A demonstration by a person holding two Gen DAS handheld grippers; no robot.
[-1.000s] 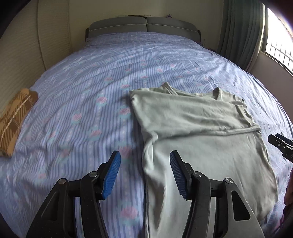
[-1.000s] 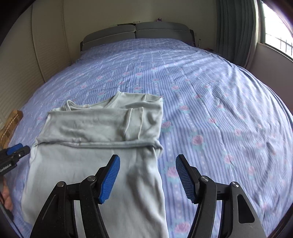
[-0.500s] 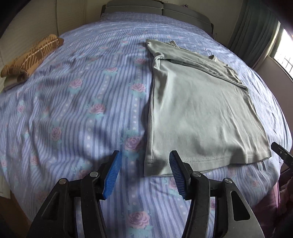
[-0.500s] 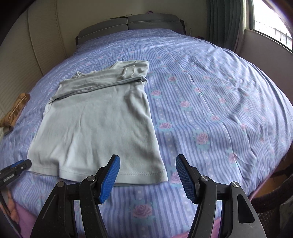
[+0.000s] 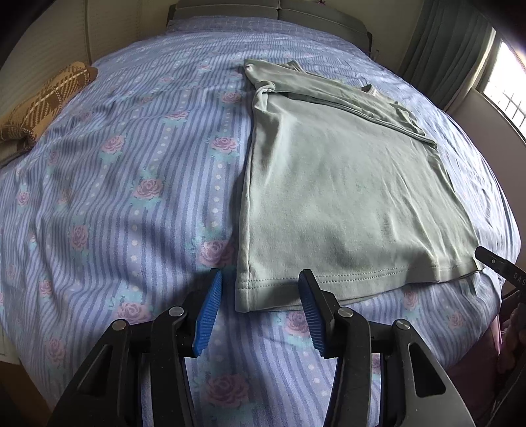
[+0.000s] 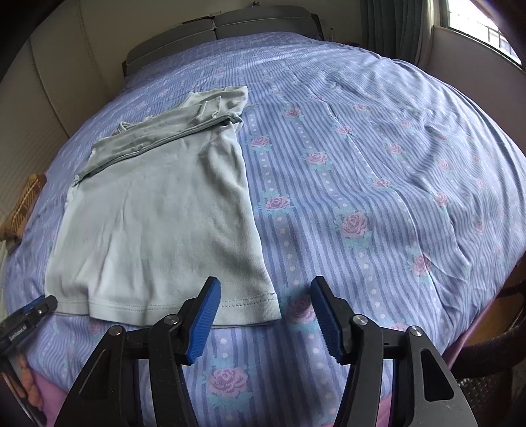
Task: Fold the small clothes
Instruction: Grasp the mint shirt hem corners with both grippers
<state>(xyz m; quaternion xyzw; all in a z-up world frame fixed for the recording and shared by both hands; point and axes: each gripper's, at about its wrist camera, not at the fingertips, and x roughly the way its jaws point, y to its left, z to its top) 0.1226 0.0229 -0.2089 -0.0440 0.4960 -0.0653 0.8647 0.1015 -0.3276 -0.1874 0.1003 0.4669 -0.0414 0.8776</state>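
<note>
A pale grey-green t-shirt [image 5: 345, 184] lies flat on the bed, sleeves folded in over its upper part, hem toward me. It also shows in the right wrist view [image 6: 157, 210]. My left gripper [image 5: 259, 302] is open and empty, its blue pads either side of the hem's left corner, just short of it. My right gripper [image 6: 263, 312] is open and empty at the hem's right corner. The right gripper's tip [image 5: 499, 266] shows at the right edge of the left view; the left gripper's tip [image 6: 29, 312] shows at the left edge of the right view.
The bed has a purple striped sheet with roses [image 5: 115, 197], seen also in the right wrist view [image 6: 378, 180]. A brown plaid cushion [image 5: 42, 98] lies at the bed's left edge. A grey headboard [image 6: 217, 29] is at the far end. Curtains and a window [image 5: 503, 82] stand right.
Both grippers have pulled back from over the shirt's body toward the near edge of the bed and now sit at the hem corners. The shirt has not moved. Both stay open.
</note>
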